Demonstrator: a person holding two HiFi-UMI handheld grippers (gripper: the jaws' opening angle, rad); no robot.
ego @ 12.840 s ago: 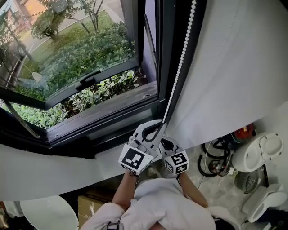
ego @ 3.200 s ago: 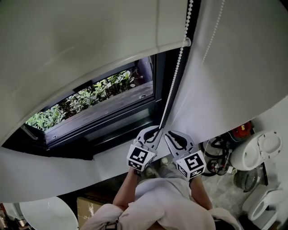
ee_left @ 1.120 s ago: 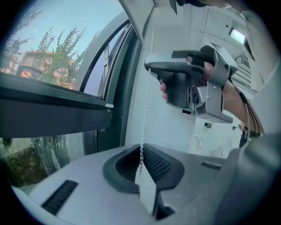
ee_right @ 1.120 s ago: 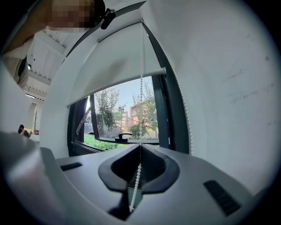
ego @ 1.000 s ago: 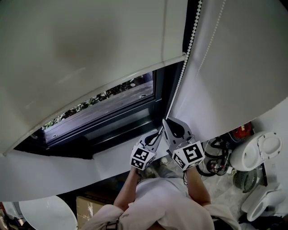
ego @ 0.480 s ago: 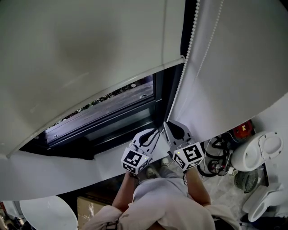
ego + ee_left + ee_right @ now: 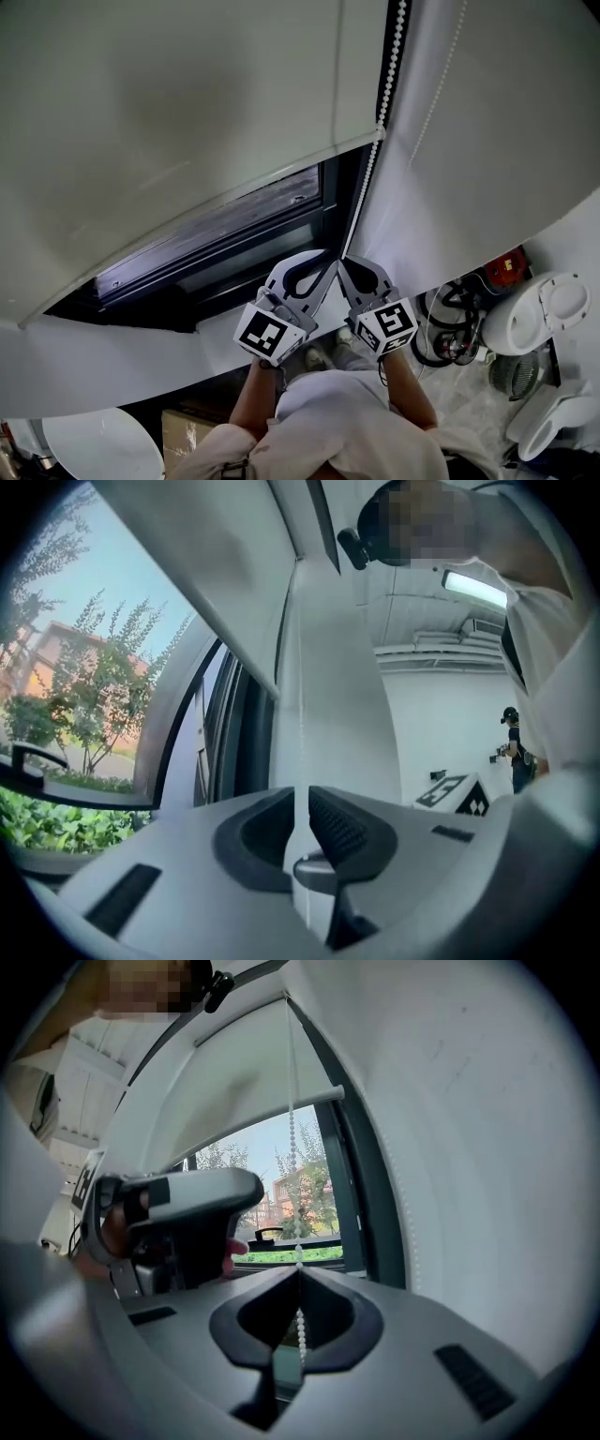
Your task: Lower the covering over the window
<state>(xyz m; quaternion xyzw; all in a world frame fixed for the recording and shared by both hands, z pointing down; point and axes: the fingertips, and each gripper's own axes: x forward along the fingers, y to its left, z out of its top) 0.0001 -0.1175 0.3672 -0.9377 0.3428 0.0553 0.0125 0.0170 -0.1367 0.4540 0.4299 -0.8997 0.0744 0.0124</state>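
A white roller blind [image 7: 187,112] hangs over most of the dark-framed window [image 7: 234,253]; its bottom bar [image 7: 234,192] leaves only a narrow strip of glass showing. A white bead chain [image 7: 389,75] runs down the window's right side to both grippers. My right gripper [image 7: 345,262] is shut on the chain [image 7: 292,1147], with beads showing behind its closed tips [image 7: 298,1269]. My left gripper [image 7: 325,260] sits beside it at about the same height. Its jaws have just been opening and stand slightly apart [image 7: 300,794], with the chain running through the gap, not pinched.
A second white blind [image 7: 487,141] hangs to the right. A white sill [image 7: 112,375] lies below the window. On the floor are a cable tangle [image 7: 450,328], white seats [image 7: 548,319] and a cardboard box [image 7: 178,431]. A person [image 7: 514,747] stands far off in the room.
The left gripper has let go and risen along the chain to beside the right one. The right gripper has sunk a little. The blind's bottom bar has come lower, covering more glass.
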